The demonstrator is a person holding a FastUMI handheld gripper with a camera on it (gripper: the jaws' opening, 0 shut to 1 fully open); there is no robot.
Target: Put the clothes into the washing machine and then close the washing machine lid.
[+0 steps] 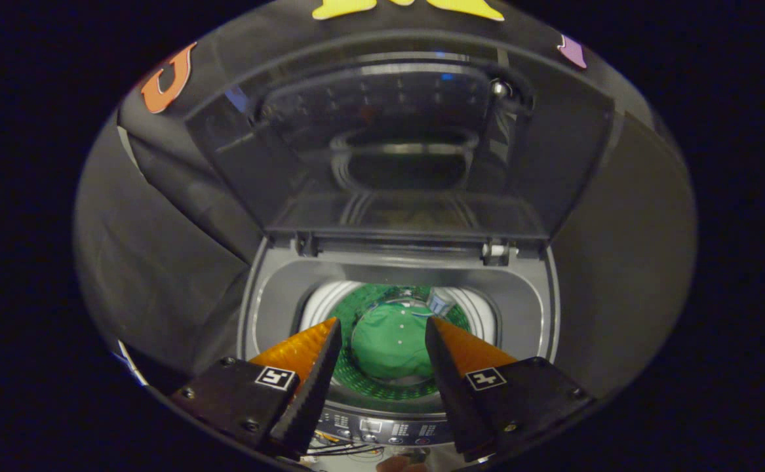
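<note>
Gripper view showed the gripper (pixel 382 328) open and empty above the washing machine (pixel 539 314); its raised lid (pixel 402 151) looked stiff and light, best pulled down by its top edge.

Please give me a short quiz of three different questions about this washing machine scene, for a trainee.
1. True or false: the washing machine lid is closed.
2. What colour is the drum seen between the fingers of the tool?
3. The tool is: A) open, holding nothing; B) shut on a shirt; C) shut on the lid.

Key:
1. False; it stands raised behind the opening.
2. Green.
3. A; the fingers are spread apart above the control panel.
</note>
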